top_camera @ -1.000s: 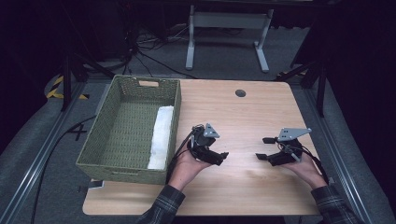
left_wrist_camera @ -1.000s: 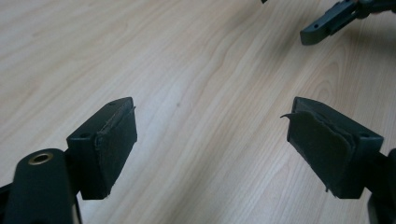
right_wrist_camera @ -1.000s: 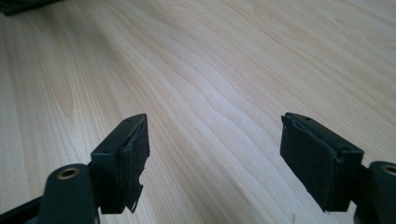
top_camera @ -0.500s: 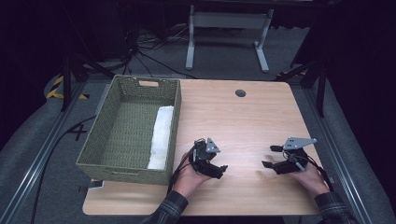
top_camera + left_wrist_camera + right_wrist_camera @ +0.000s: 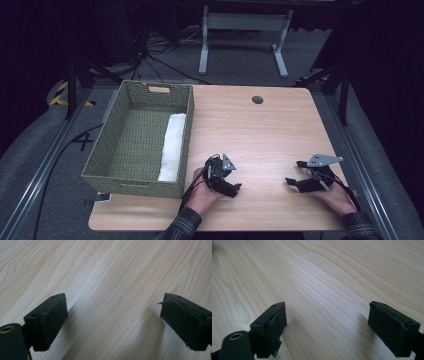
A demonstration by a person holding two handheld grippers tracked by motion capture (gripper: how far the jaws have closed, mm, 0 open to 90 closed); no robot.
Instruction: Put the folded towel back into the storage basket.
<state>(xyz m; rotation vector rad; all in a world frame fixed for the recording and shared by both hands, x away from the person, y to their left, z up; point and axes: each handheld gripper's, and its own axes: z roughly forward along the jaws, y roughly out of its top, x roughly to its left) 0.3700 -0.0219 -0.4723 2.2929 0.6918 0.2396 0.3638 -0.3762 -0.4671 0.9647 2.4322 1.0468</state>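
Note:
A green woven basket (image 5: 110, 165) stands on the left of the wooden table (image 5: 260, 135), and a folded white towel (image 5: 172, 146) lies inside it along its right wall. My left gripper (image 5: 235, 189) rests low over the table's front, just right of the basket. Its jaws have just been opening and stand wide with only bare wood between the pads (image 5: 53, 322). My right gripper (image 5: 294, 172) sits low at the front right. Its jaws too have just been opening, and nothing lies between its pads (image 5: 275, 327).
A small dark round hole cover (image 5: 257, 99) is set in the table near its far edge. Beyond the table stands a grey metal stand (image 5: 243, 30) on a dark floor with cables. Metal rails run along both sides of the table.
Both hands have come down and back toward the front edge of the table. The right gripper has shifted to the right. Both pairs of jaws stand wider.

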